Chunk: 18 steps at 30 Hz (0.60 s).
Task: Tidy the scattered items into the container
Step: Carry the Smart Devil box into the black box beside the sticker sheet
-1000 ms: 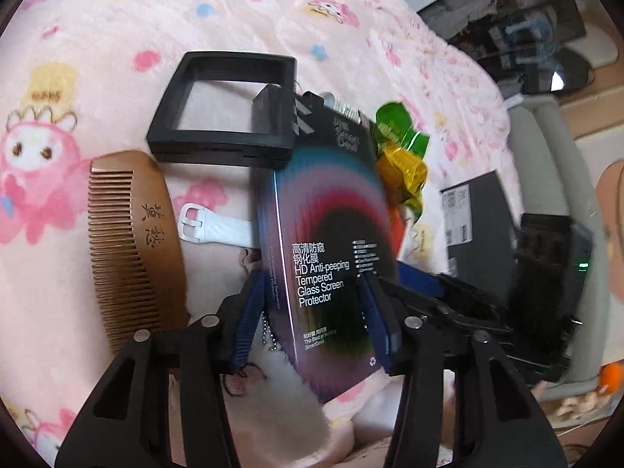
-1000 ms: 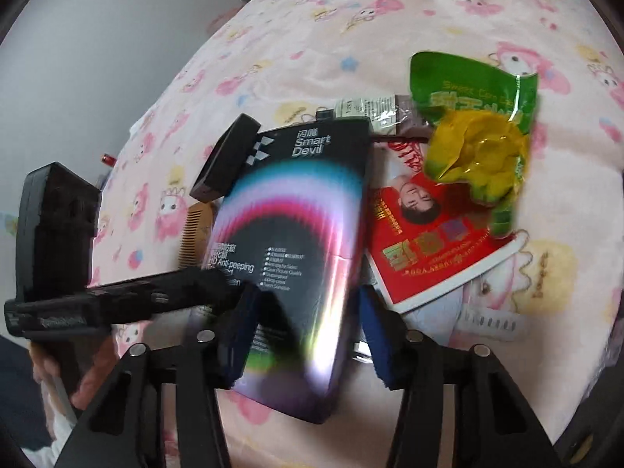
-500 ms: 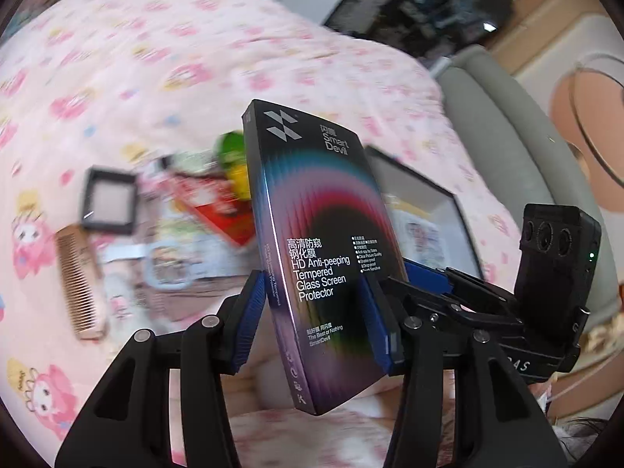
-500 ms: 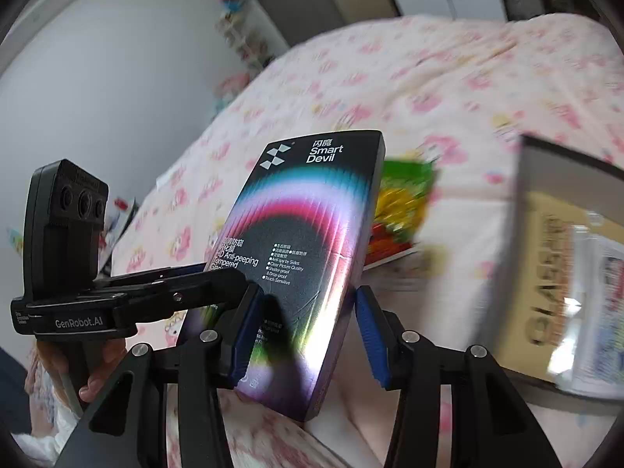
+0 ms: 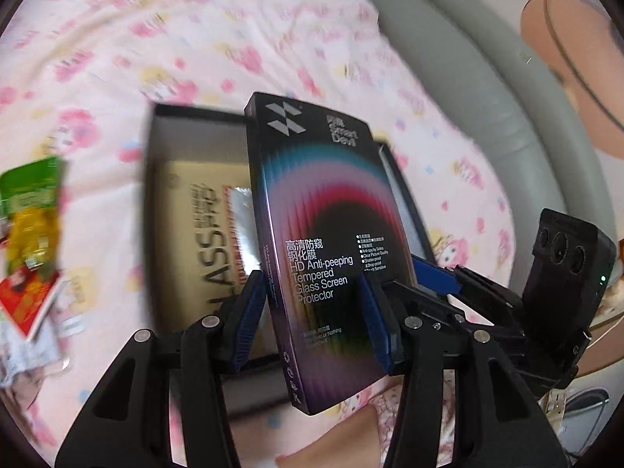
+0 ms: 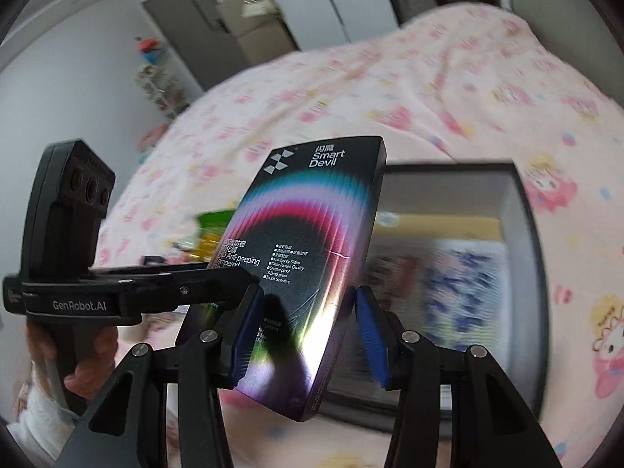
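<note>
The screen protector box (image 5: 323, 257) is flat, thin and stiff, and it looks light. Its shiny skin could be slippery, and the glass inside may break, so I think it should go down softly, not be dropped. The long thin edges near its lower end look like the best place to hold it.

Both grippers hold this one box. The left gripper (image 5: 312, 323) squeezes its two long edges with blue pads. The right gripper (image 6: 306, 329) squeezes the same box too, one pad on each side.

The box is up in the air, tilted, just above the container (image 5: 156, 179). The container is a dark open box lying on the pink bedsheet (image 5: 195, 27). Inside it lie a tan card with big letters (image 5: 202, 234) and something silver and shiny; I cannot tell what else, because it is blurry.

I count one screen protector box, one container and two grippers. Beside the container, on the bedsheet, lie one green and yellow snack bag (image 5: 31, 202) and one red and white packet (image 5: 27, 304).
</note>
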Each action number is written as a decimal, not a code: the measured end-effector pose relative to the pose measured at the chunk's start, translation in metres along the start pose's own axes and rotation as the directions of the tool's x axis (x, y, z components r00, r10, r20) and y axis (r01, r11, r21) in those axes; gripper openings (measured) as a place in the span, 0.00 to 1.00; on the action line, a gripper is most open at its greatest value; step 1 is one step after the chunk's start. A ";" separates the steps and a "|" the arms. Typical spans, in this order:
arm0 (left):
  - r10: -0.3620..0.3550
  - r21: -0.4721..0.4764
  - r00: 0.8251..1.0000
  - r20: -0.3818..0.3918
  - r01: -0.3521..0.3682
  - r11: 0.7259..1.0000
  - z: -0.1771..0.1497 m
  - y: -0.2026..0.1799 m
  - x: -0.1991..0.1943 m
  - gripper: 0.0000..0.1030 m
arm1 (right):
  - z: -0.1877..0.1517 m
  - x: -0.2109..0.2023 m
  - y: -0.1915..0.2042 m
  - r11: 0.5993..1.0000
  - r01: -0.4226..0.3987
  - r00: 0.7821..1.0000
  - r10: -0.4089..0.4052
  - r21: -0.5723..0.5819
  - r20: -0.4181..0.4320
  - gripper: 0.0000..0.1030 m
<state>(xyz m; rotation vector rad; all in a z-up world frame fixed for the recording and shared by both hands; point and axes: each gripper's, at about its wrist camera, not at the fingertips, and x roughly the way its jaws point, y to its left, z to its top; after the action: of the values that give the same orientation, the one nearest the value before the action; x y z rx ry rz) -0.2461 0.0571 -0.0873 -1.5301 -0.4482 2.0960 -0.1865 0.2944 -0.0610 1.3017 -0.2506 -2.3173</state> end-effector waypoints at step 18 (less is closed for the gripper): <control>0.082 0.026 0.985 -0.153 -0.079 0.997 -0.023 0.012 0.063 0.50 | -0.030 0.062 -0.047 0.995 0.035 0.988 -0.021 0.089 -0.153 0.43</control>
<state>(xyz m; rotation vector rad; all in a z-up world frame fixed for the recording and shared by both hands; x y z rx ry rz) -0.2419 0.0821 -0.1501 -1.7095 -0.3141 2.0160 -0.2032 0.3083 -0.1413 1.5275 -0.2925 -2.2385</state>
